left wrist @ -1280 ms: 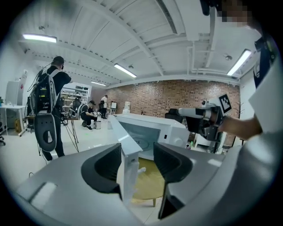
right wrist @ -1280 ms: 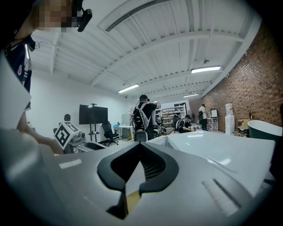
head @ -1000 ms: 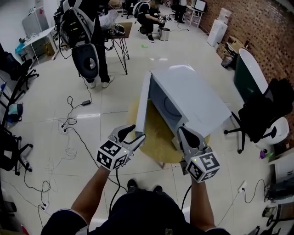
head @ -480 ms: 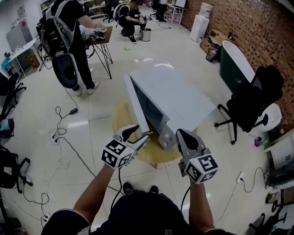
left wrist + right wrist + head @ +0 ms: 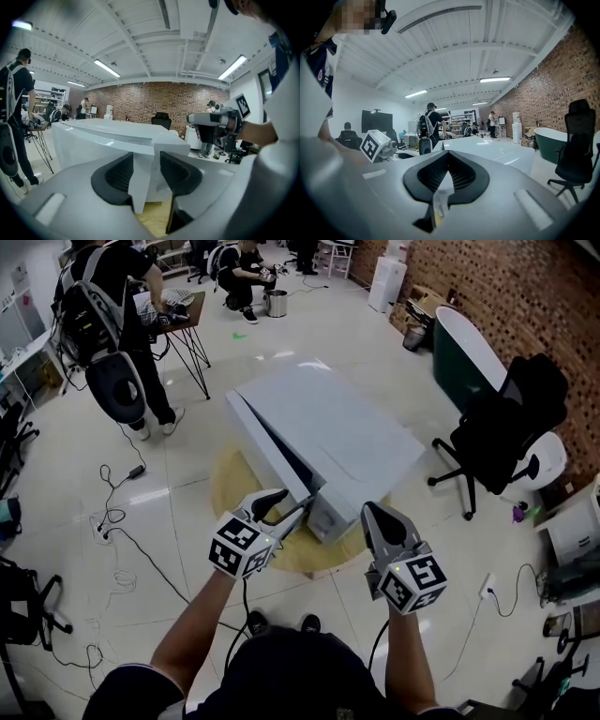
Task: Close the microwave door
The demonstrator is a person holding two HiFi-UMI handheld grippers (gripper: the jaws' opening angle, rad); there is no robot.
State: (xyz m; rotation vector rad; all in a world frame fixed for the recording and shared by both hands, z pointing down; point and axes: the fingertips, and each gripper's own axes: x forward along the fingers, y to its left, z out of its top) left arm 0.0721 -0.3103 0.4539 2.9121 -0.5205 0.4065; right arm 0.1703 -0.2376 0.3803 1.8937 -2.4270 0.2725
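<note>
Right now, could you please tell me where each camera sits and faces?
Head view: on the person's head, steeply down at the microwave on its round table; both forearms, left gripper and right gripper show.
Left gripper view: on the left gripper, facing the door edge between its closing jaws, pads off it; right gripper shows right.
Right gripper view: on the right gripper, over its shut jaws across the microwave top; left gripper's marker cube shows left.
Shared: each gripper view catches the other gripper.

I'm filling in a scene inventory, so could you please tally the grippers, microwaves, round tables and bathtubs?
Grippers: 2, left gripper closing with the door edge between its fingers, right gripper shut
Microwave: 1
Round wooden table: 1
Bathtub: 1
Total: 5
</note>
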